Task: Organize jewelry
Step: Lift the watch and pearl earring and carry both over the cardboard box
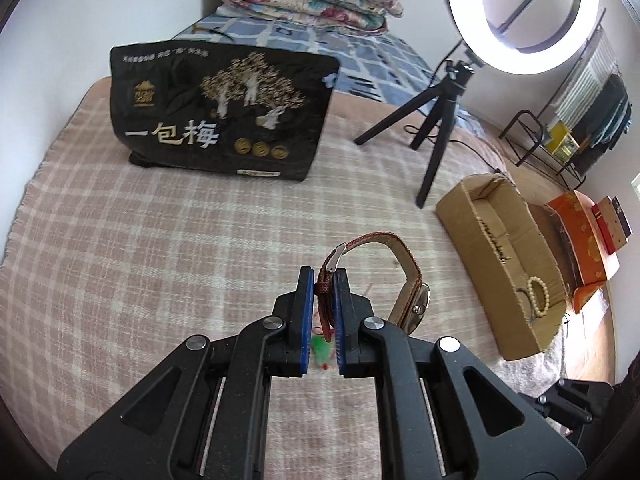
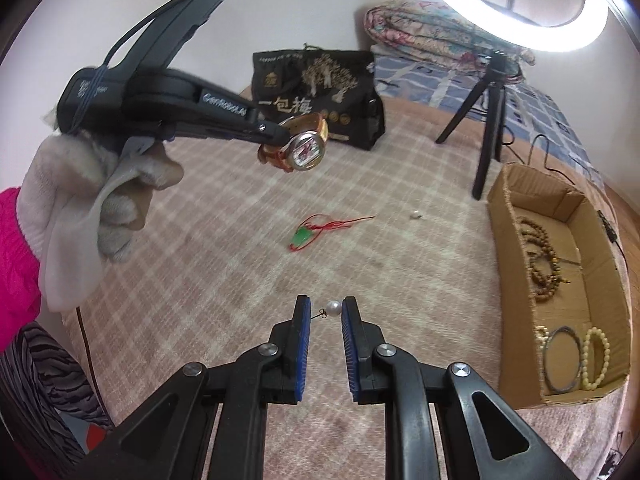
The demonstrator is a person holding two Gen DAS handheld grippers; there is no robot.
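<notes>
- Left wrist view: blue pads of the left gripper [image 1: 324,280] clamp the red strap of a watch [image 1: 416,300], lifted above the checked blanket [image 1: 160,240], left of the cardboard box [image 1: 460,216].
- Right wrist view: right gripper [image 2: 326,312] pinches a pearl earring [image 2: 333,308] above the blanket; a green pendant [image 2: 302,238] lies beyond.

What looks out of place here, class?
The green pendant with its red cord lies loose on the blanket, as does a small white bit, while other jewelry sits in the box.
</notes>
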